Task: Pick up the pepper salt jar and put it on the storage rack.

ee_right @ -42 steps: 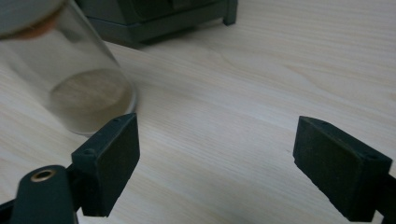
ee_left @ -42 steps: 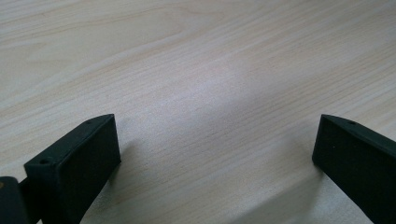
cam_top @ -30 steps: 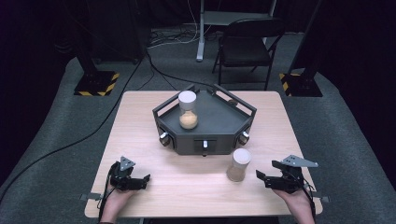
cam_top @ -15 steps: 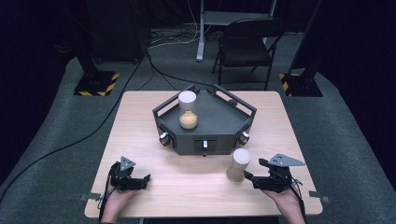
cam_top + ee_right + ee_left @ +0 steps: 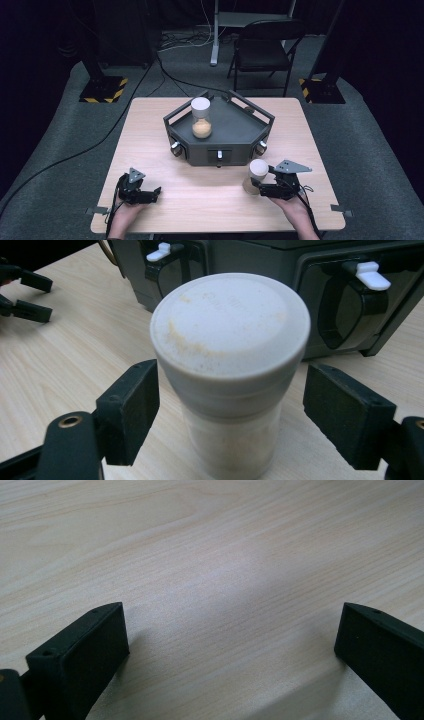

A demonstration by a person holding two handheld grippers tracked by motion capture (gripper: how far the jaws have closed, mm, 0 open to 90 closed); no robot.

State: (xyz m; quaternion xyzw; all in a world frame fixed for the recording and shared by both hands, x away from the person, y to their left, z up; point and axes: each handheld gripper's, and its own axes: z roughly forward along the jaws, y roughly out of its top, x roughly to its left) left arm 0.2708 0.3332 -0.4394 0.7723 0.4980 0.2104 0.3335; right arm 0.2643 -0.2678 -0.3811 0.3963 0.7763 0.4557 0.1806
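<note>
Folding chair behind table

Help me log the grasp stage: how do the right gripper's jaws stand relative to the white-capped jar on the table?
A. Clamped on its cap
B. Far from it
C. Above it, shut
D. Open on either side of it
D: in the right gripper view, the right gripper has its jaws spread on either side of the jar, with gaps showing.

Two black hand-held grippers, left and right, each topped with a grey three-cornered plate and trailing a black cable toward the near edge. Blocky matte-black jaws with small screw holes near the tips, plus a brass-coloured eyelet on the right one's arm. Bare forearms, no sleeves visible.
</note>
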